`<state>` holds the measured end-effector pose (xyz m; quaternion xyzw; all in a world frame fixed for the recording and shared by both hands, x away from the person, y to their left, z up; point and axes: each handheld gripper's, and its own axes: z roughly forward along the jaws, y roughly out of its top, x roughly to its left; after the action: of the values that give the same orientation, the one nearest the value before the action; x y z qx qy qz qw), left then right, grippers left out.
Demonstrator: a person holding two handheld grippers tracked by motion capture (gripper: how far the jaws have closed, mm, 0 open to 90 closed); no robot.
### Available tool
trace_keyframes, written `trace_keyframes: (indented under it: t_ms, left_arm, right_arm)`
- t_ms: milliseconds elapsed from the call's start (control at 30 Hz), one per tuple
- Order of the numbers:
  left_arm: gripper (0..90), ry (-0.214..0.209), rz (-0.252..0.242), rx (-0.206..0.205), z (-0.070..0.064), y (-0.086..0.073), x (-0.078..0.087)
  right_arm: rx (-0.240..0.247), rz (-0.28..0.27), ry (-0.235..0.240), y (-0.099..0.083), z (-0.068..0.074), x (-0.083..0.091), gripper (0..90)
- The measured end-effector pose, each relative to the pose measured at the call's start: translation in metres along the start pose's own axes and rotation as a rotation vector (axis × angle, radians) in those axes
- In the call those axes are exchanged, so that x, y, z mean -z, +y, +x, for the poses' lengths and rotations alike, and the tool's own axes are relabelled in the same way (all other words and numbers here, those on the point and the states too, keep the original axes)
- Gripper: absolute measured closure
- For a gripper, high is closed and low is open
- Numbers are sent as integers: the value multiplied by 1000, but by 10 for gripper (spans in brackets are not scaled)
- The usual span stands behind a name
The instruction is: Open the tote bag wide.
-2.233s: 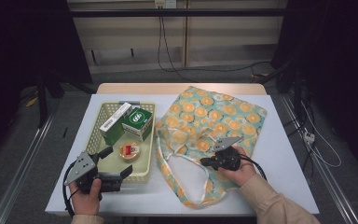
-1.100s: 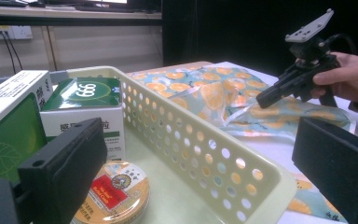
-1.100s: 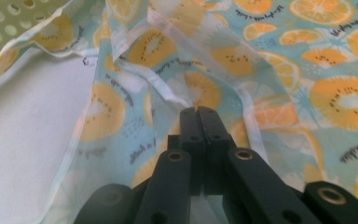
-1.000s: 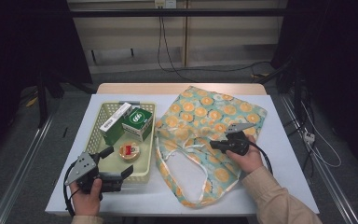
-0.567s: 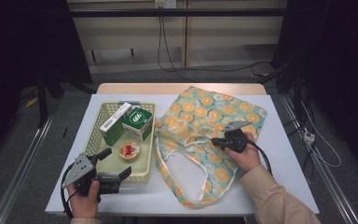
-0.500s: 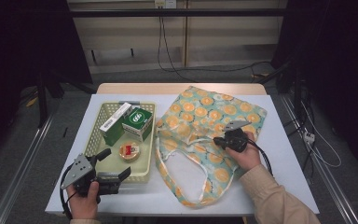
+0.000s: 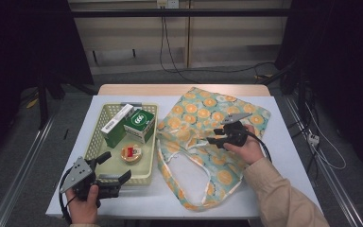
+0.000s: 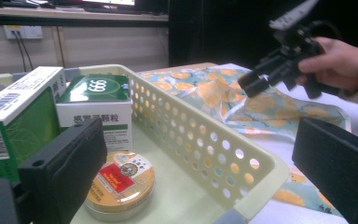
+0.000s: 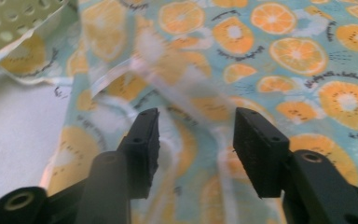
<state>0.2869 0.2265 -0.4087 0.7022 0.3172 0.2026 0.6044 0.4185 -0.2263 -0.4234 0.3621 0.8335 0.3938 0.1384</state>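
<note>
An orange-print tote bag (image 7: 208,111) lies flat on the right of the white table, its mouth and white handles toward me. My right gripper (image 7: 215,135) hovers low over the bag's middle, open, with a pale handle strap (image 9: 177,88) blurred on the fabric (image 9: 289,56) just beyond the jaws. A cream perforated basket (image 7: 93,142) on the left holds a green "666" box (image 7: 139,124), a white-and-green box (image 7: 116,125) and a round tin (image 7: 130,153). My left gripper (image 7: 115,168) is open at the basket's near right corner, one jaw inside over the tin (image 8: 121,179), the other outside the wall (image 8: 205,154).
The table's front edge is close behind my left hand. A wooden strip (image 7: 179,89) runs along the far edge, with cables on the floor beyond. Bare white tabletop (image 7: 283,137) lies right of the bag.
My right gripper has moved away from me and slightly right over the bag, and the bag's near fabric shifted with it. The left gripper drew back a little toward the front edge.
</note>
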Motion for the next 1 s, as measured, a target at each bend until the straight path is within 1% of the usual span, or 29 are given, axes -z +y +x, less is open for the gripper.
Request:
trace_keyframes:
  t_ms: [67, 100, 133, 167, 200, 233, 267, 300, 333, 367, 400, 467, 567, 600, 633, 700, 733, 767, 800, 833, 900, 933, 967, 1000]
  left_arm:
    - [25, -3, -1, -4, 0, 0, 0]
    - [25, -1, -1, 0, 1, 0, 0]
    - [26, -2, 0, 1, 1, 0, 0]
    - [26, -2, 2, -1, 2, 0, 0]
    - [26, -1, 6, -3, 2, -1, 0]
    - [26, -2, 7, -4, 3, -1, 0]
    - [25, -1, 6, 0, 2, -1, -1]
    - [26, 0, 6, 1, 2, -1, -1]
    - [25, -3, 5, 3, 2, -1, -2]
    - [25, -4, 4, 3, 1, -1, -2]
    - [26, -3, 4, 2, 1, 0, -3]
    - [26, -5, 2, -1, 1, 0, -3]
    - [26, -7, 1, -2, 1, 1, -4]
    - [26, -8, 0, -1, 1, 1, -4]
    - [26, -8, -1, 1, 0, 1, -5]
    - [26, -8, -2, -2, 0, 1, -5]
    - [25, -9, -2, -3, 0, 1, -6]
    - [26, -12, 0, -4, 0, 1, -6]
    - [26, -11, 0, -1, -1, 1, -6]
    - [26, -14, 1, -4, -1, 1, -6]
    - [26, -14, 0, -4, -1, 1, -7]
    - [26, -16, 1, -3, 0, 1, -7]
    - [26, -16, 1, -4, 0, 1, -7]
    - [26, -15, 0, -4, 0, 1, -6]
  right_arm:
    - [2, 31, -38, 0, -12, 0, 494]
    - [-2, 45, -48, -2, -17, 0, 494]
    - [-6, 57, -47, -6, -20, -1, 494]
    - [-11, 75, -32, -10, -23, -3, 495]
    - [-13, 93, -28, -14, -25, -5, 496]
    - [-8, 113, -34, -18, -25, -7, 513]
    - [-2, 124, -34, -20, -26, -9, 583]
    - [5, 143, -25, -23, -26, -10, 715]
    - [0, 130, -17, -25, -26, -10, 752]
    - [-10, 118, -13, -26, -27, -10, 847]
    - [-7, 120, -11, -25, -28, -9, 880]
    - [-14, 106, -51, -20, -31, -7, 897]
    - [-51, 54, -57, -4, -42, -1, 900]
    - [-65, 41, -60, 2, -47, 0, 900]
    - [-69, 36, -66, 9, -52, 1, 900]
    - [-60, 29, -105, 21, -62, 1, 900]
    - [-48, 33, -132, 27, -67, -1, 900]
    - [-36, 34, -148, 29, -71, -2, 900]
    - [-35, 39, -167, 32, -75, -5, 900]
    - [-37, 38, -175, 33, -79, -8, 900]
    - [-42, 66, -212, 31, -86, -15, 897]
    - [-61, 74, -212, 27, -90, -19, 890]
    - [-76, 82, -195, 23, -91, -22, 875]
    - [-76, 93, -195, 20, -91, -24, 853]
